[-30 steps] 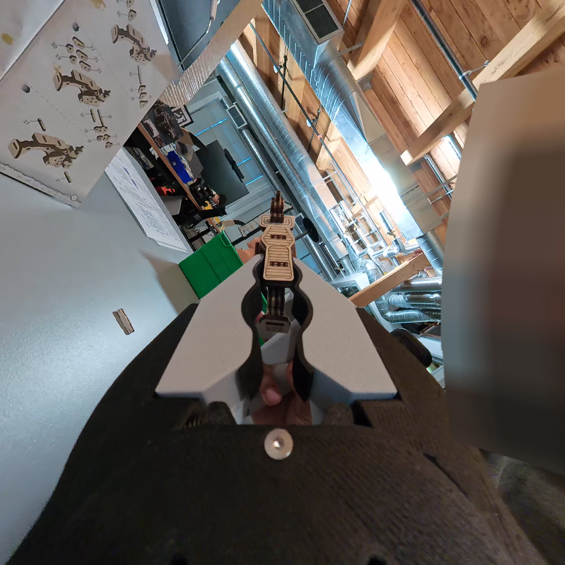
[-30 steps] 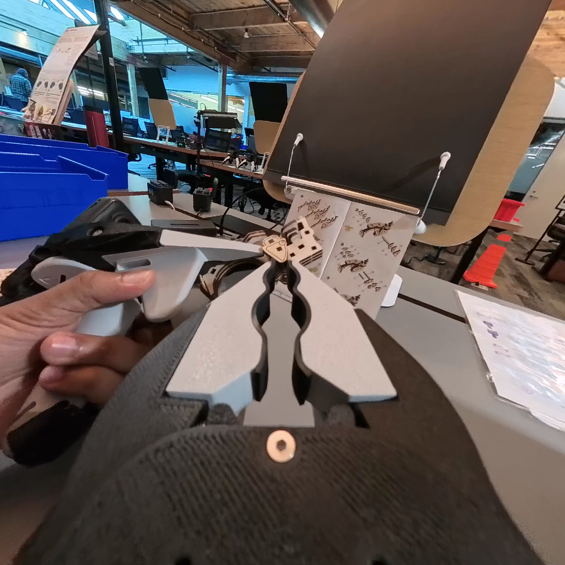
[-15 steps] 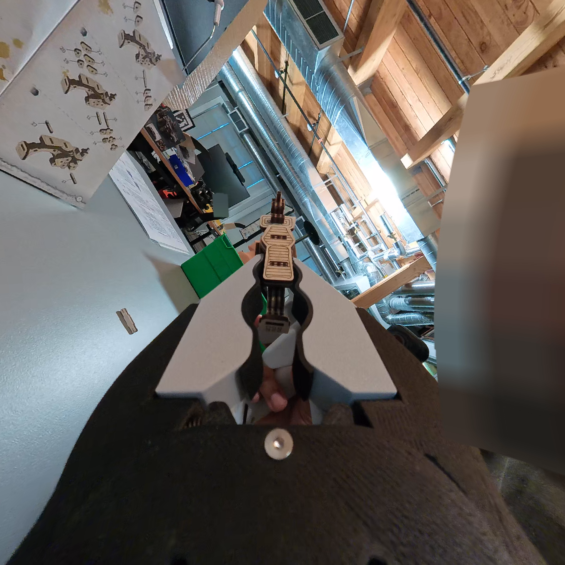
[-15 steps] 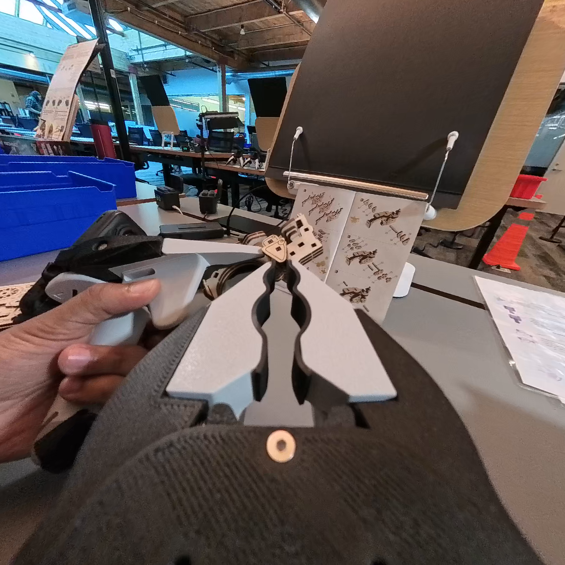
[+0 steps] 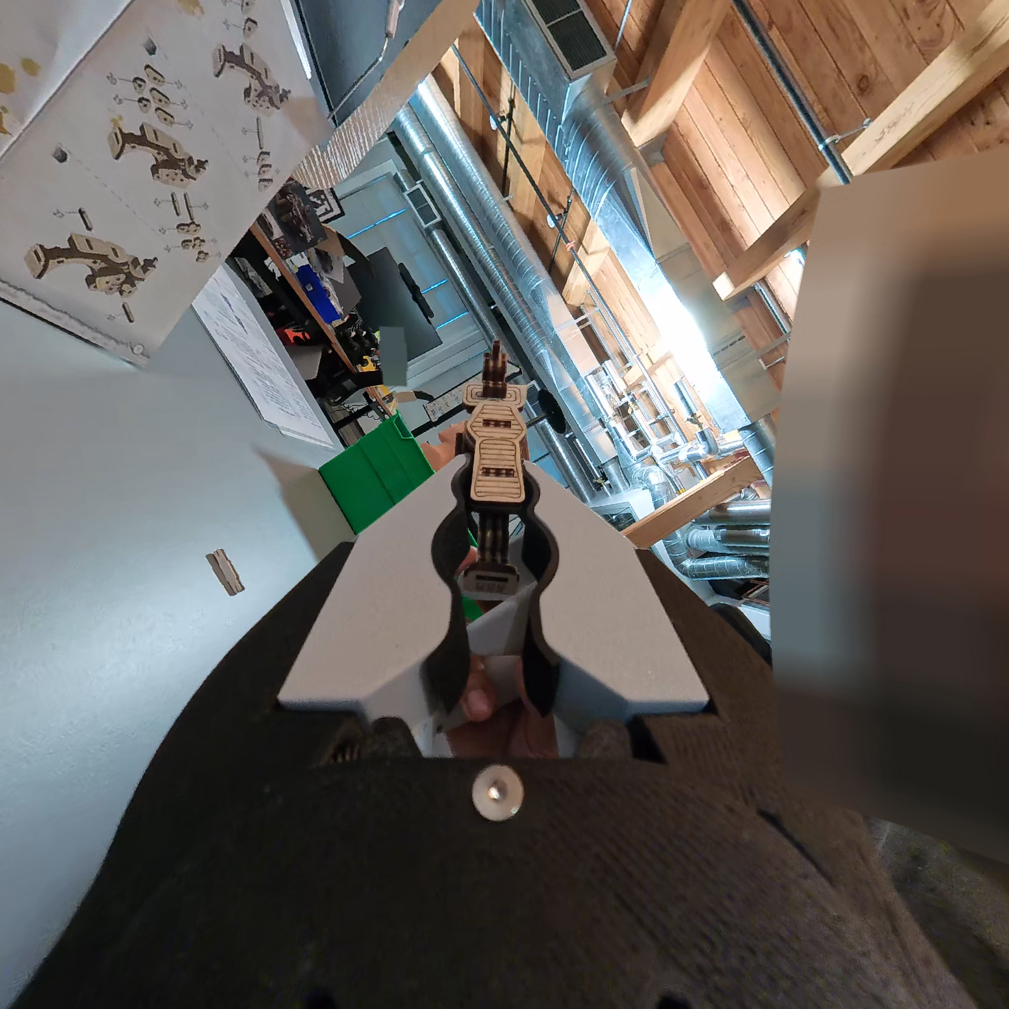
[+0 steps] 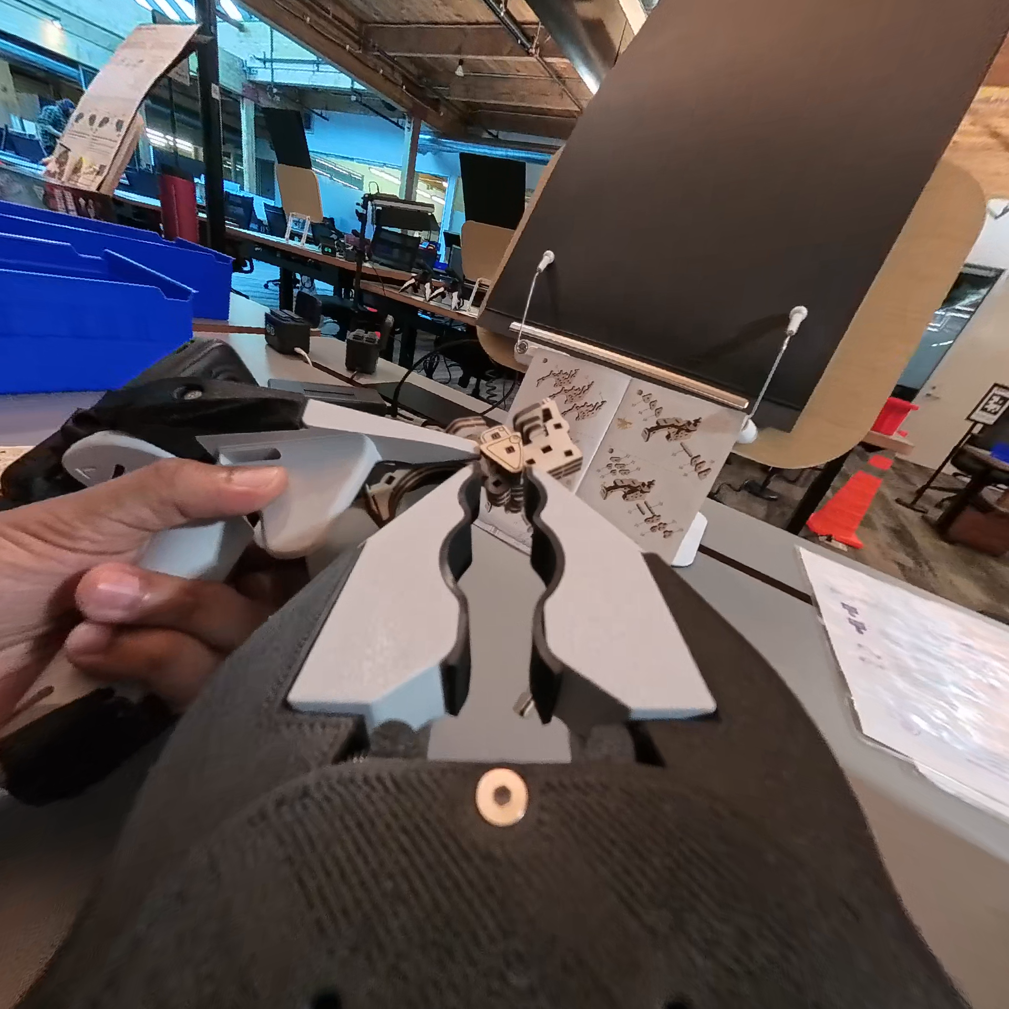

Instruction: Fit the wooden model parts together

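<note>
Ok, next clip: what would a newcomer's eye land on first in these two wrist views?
First the wooden model, clamped between the left gripper fingertips and held up against the timber ceiling. In the right wrist view, the right gripper pinches a small wooden part where both grippers' tips meet, with a hand around the left gripper's grey handle. Behind stands the instruction sheet on its stand.

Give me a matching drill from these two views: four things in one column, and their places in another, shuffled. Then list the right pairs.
Things:
1. wooden model
2. loose wooden piece
3. instruction sheet
4. blue bins

Places:
A. propped on the stand under the dark board
B. far left, behind the hand
C. lying alone on the grey table
D. clamped in the left gripper's jaws

Pairs: 1-D, 2-C, 3-A, 4-B
</note>
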Tool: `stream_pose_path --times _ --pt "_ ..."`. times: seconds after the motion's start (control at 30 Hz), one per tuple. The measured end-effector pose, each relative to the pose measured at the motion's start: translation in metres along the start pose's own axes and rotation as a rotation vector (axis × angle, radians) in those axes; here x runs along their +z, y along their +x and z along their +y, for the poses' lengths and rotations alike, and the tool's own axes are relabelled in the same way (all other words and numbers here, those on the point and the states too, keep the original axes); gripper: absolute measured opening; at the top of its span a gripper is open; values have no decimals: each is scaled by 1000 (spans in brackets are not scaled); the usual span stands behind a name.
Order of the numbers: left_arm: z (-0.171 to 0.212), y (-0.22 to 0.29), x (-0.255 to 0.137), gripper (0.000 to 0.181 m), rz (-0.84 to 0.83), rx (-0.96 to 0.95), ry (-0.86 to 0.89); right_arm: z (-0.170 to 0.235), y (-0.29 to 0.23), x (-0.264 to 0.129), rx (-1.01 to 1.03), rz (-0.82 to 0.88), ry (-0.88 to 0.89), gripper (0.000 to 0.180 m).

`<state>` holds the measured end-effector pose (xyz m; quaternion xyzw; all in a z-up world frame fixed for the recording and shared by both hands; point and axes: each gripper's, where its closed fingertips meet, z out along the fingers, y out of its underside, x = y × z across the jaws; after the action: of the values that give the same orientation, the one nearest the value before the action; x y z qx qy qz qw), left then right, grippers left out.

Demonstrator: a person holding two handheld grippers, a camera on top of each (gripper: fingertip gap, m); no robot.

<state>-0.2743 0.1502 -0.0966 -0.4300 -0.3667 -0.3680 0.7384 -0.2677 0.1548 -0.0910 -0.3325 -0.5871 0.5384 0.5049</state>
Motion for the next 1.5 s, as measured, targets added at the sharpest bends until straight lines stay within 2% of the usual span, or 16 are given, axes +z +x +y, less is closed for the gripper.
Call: stream_pose_path --times 0.23,0.57,1.0,1.23,1.5 --pt "5 -1 2 12 -17 24 -32 5 5 1 -24 -5 -8 18" --pt "7 -2 2 12 -28 23 -46 7 3 0 -127 -65 22 13" --pt "8 -3 1 12 -11 -12 -42 7 3 0 -91 -62 20 8" --pt "6 -8 -1 12 -11 36 -65 10 4 0 -104 -45 15 14" --pt "-10 -26 -8 12 -33 38 -61 22 8 3 -14 -50 -29 18"
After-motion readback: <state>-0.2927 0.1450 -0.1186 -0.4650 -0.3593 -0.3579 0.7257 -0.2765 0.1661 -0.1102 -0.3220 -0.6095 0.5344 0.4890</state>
